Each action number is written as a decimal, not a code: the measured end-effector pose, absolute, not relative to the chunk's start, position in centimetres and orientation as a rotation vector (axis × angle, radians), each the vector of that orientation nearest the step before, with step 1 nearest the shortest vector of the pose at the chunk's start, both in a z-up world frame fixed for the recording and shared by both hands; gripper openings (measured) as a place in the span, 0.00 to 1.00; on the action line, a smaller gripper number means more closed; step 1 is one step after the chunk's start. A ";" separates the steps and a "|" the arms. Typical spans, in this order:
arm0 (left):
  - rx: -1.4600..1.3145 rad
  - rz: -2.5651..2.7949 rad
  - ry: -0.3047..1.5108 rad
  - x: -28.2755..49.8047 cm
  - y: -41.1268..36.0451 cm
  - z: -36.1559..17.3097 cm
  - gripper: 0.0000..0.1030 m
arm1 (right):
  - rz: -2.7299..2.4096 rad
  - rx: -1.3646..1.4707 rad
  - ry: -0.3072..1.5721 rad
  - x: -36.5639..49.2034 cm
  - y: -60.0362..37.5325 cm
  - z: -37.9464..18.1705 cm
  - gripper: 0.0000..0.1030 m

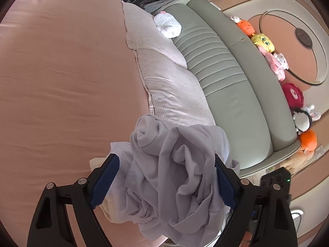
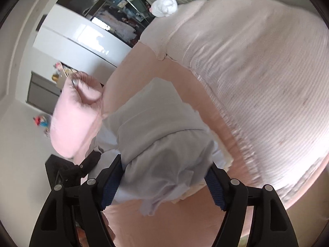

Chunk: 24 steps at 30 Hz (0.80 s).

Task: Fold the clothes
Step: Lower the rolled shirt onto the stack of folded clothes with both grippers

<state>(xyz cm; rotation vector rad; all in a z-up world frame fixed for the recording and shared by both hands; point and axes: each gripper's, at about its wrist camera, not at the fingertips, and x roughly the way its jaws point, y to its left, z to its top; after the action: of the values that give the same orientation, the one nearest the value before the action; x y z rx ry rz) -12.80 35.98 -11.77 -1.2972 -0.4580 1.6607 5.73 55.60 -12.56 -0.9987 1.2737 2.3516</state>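
A crumpled lavender garment [image 1: 164, 175] lies bunched at the near edge of the pink bed sheet [image 1: 61, 72], with a bit of cream cloth [image 1: 98, 164] under it. My left gripper [image 1: 165, 157] stands wide open around the bundle; the left pad's [image 1: 103, 181] blue face shows bare, and cloth laps over the right pad. In the right wrist view the same garment [image 2: 160, 140], blurred, fills the gap of my right gripper [image 2: 164, 162], whose jaws also stand wide, with folds draped over the left fingertip. A person's hand [image 2: 86, 88] in a pink sleeve [image 2: 72, 119] is just left of it.
A pale checked pillow [image 1: 164, 78] runs along the grey-green padded headboard [image 1: 226, 72]. A white rolled bundle [image 1: 167, 25] sits at its far end. Several plush toys [image 1: 265, 41] line the ledge behind. A black power strip [image 1: 277, 179] lies beside the bed.
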 end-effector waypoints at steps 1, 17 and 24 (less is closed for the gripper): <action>-1.302 1.652 -0.458 -12.8 36.1 -11.8 0.86 | 2.346 -1.010 1.235 6.0 55.7 -11.9 0.72; -1.381 1.514 -0.639 -13.6 35.0 -14.4 0.88 | 2.396 -0.918 1.316 5.2 59.3 -9.3 0.78; -1.370 1.517 -0.681 -13.3 34.8 -16.0 0.88 | 2.352 -1.006 1.244 1.8 59.8 -11.7 0.73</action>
<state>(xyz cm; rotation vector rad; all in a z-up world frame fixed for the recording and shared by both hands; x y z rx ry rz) -13.34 34.78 -16.00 -1.3697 -0.6810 1.5167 1.77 59.77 -11.74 -1.0057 1.2436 2.3521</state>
